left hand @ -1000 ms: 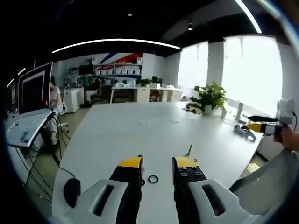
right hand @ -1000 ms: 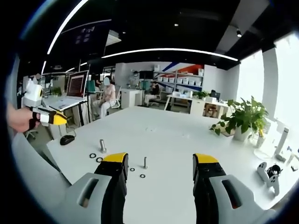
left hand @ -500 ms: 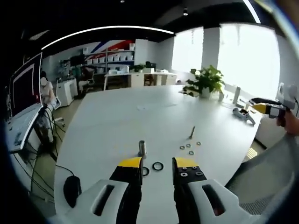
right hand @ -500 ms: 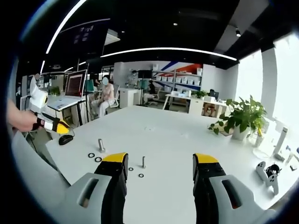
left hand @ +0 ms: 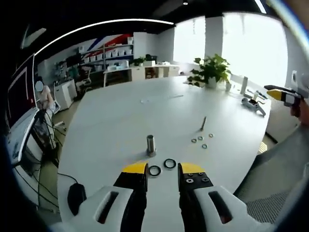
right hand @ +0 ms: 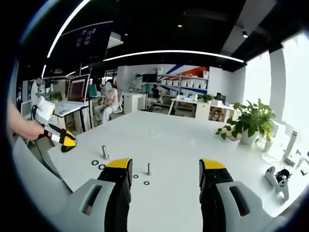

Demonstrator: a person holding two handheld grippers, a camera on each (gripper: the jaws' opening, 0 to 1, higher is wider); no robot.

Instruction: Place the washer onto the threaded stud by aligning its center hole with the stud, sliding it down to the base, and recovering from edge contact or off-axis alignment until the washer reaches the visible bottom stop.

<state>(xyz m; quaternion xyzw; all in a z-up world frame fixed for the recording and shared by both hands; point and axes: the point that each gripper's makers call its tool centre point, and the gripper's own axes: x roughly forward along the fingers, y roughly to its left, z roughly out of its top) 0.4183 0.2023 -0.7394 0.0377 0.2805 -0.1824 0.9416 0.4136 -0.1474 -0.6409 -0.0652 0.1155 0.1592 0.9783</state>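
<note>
Two views: left gripper view and right gripper view, both over one white table.
Mouse: a black mouse lies at 8 o'clock in the left gripper view, near the table edge, its cable running off toward 9 o'clock.
Left tool: the left tool rises from 6 o'clock of its own view, yellow-tipped jaws spread a narrow gap apart and gripping nothing; in the right gripper view it shows at 9 o'clock, held in a hand above the table edge.
Large washers: two dark washers lie flat on the table just beyond the left tool's tips, one toward 12 o'clock of the left jaw and the other just beside it, apart from each other.
Thick stud: an upright grey stud stands at 12 o'clock of the near washers, close to them but not touching.
Thin stud: a slim stud stands tilted at 2 o'clock of the thick one.
Small washers: several small rings lie scattered at the thin stud's foot.
Right tool: the right tool rises from 6 o'clock of its own view, jaws spread wide with nothing between them.
Plant: a potted plant stands at 3 o'clock in the right gripper view.
</note>
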